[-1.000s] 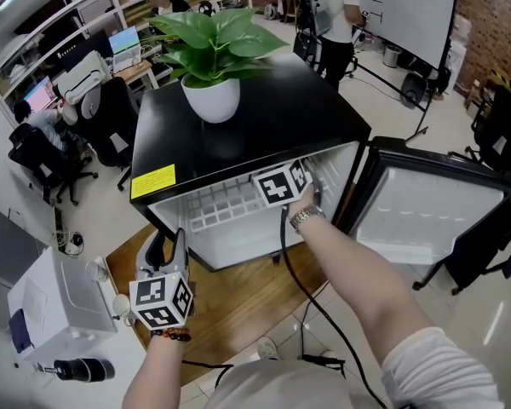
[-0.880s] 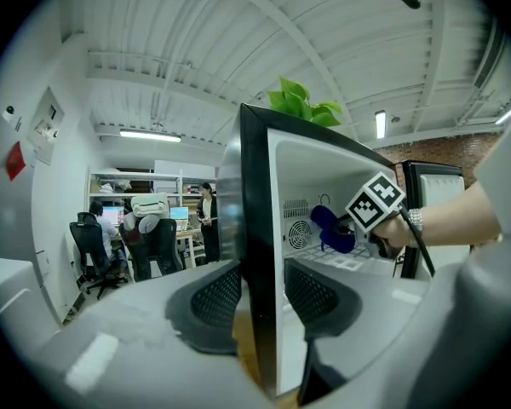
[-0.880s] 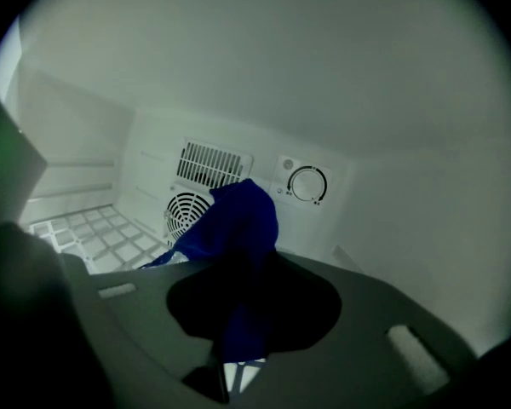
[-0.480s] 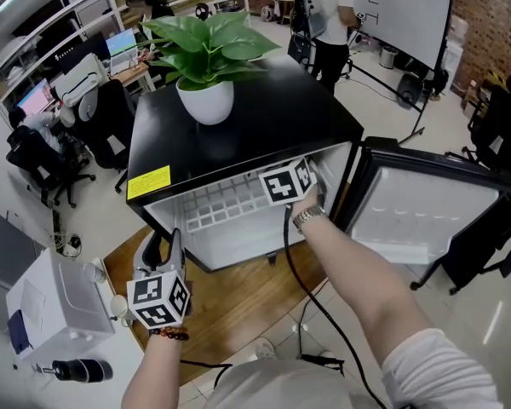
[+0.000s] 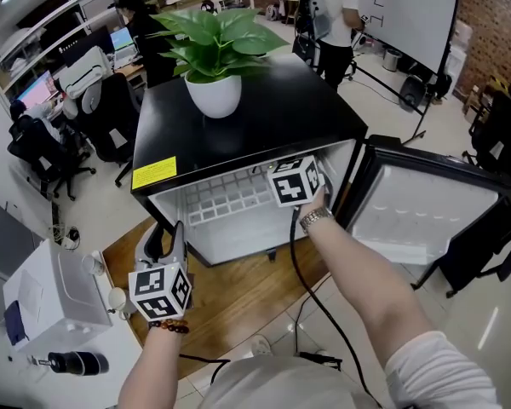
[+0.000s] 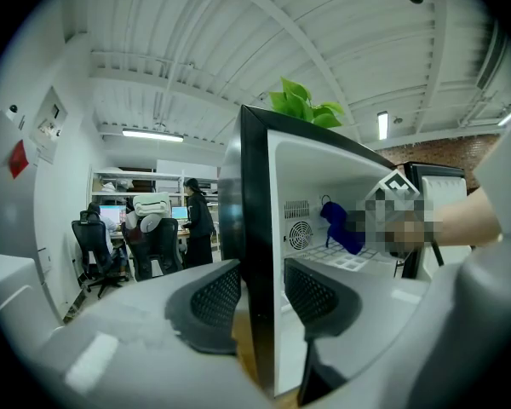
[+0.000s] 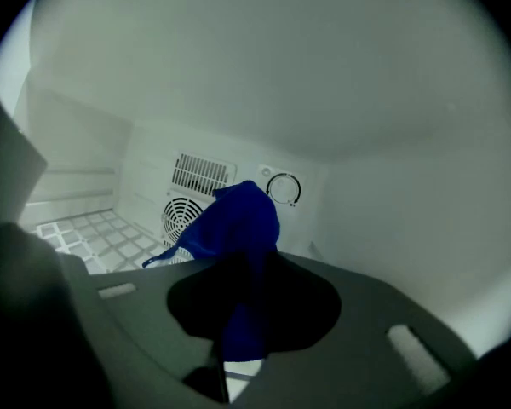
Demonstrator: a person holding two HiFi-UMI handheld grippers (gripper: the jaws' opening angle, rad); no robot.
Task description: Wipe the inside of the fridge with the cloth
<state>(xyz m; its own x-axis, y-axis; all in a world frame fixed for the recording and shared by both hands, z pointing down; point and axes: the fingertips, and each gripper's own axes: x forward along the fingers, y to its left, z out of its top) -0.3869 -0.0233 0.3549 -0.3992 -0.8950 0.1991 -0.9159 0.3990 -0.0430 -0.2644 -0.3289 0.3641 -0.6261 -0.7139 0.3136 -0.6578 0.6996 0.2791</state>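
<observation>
Cloth (image 7: 239, 224) pinched between right tongs (image 7: 241, 307) inside fridge (image 5: 268, 122).

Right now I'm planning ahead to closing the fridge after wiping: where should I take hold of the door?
Take the door by its top edge near the free end, away from the hinge, coming down from above to pinch across its thickness. It stands wide open and upright, so that slim black rim is exposed.

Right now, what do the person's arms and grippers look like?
The left gripper is pale grey with dark meshed pads. It and the right gripper each carry a white cube with black square markers; a black cable hangs from the right one. Right wrist: metal watch; left wrist: beaded bracelet; white right sleeve.
</observation>
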